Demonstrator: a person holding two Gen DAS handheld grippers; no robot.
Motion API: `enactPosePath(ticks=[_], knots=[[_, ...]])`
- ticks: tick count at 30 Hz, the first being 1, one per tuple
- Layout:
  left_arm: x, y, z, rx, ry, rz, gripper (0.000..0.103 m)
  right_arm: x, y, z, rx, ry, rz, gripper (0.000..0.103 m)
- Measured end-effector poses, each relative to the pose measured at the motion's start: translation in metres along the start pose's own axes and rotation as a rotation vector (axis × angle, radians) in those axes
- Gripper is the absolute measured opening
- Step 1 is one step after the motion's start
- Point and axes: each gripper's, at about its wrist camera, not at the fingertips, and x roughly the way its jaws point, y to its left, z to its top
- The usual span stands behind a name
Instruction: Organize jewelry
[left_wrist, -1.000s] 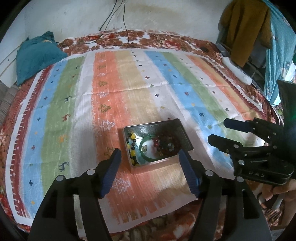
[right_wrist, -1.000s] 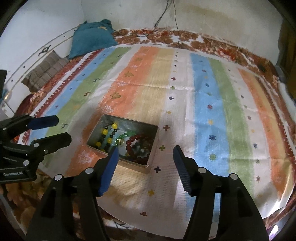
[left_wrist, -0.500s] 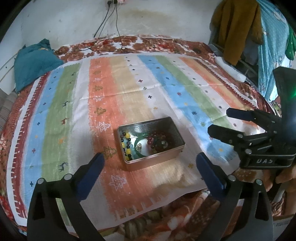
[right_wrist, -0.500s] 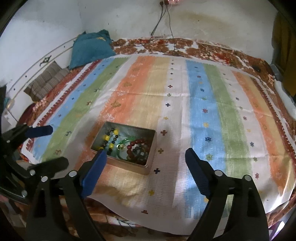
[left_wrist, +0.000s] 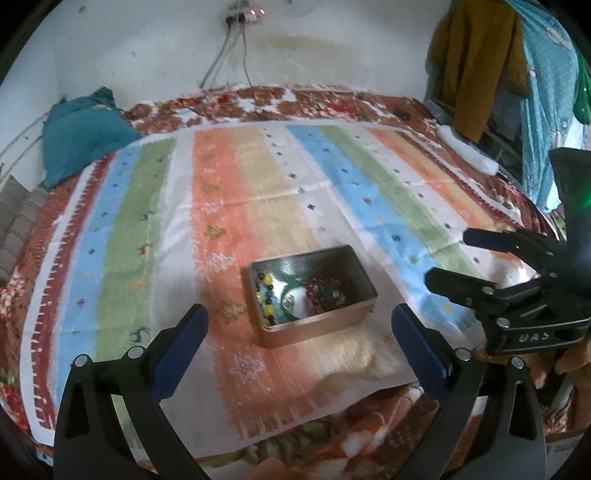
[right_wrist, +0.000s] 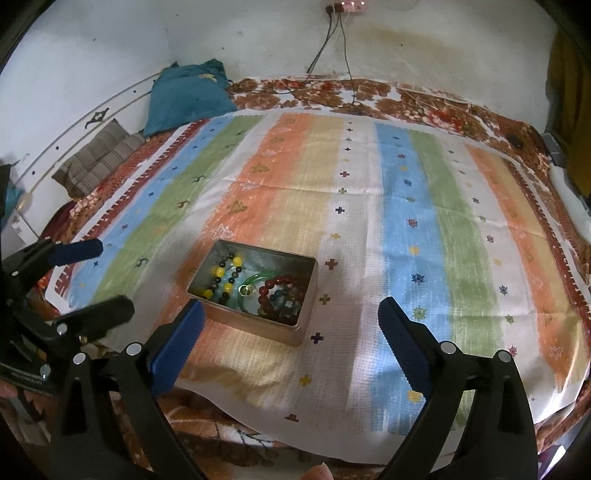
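Note:
A rectangular metal tin (left_wrist: 364, 282) (right_wrist: 309, 291) stands on the striped cloth near the bed's front edge. Inside lie a yellow-and-dark bead bracelet (right_wrist: 225, 275), a green bangle (right_wrist: 255, 282) and a dark red bead bracelet (right_wrist: 280, 288); they also show in the left wrist view (left_wrist: 314, 291). My left gripper (left_wrist: 301, 325) is wide open and empty, held back above the front of the tin. My right gripper (right_wrist: 291, 317) is wide open and empty, to the right of the tin. Each gripper also shows in the other's view, my right (left_wrist: 461, 254) and my left (right_wrist: 99, 277).
The striped cloth (right_wrist: 369, 206) covers a bed with a floral sheet (right_wrist: 332, 92). A teal pillow (right_wrist: 188, 96) and a brown cushion (right_wrist: 96, 158) lie at the far left. Clothes (left_wrist: 476, 62) hang at the right. Cables (right_wrist: 332, 48) run down the back wall.
Both grippers have opened wide and drawn back and up from the tin. The tin and the jewelry in it have not moved.

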Motion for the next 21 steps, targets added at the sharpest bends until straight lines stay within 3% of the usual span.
enactPosePath(ticks=[21], knots=[[-0.0103,0.0006,-0.0006,-0.003,-0.048,0.01,0.097,-0.0096,0.0094,-0.0073,-0.035,-0.024,0.005,0.096]])
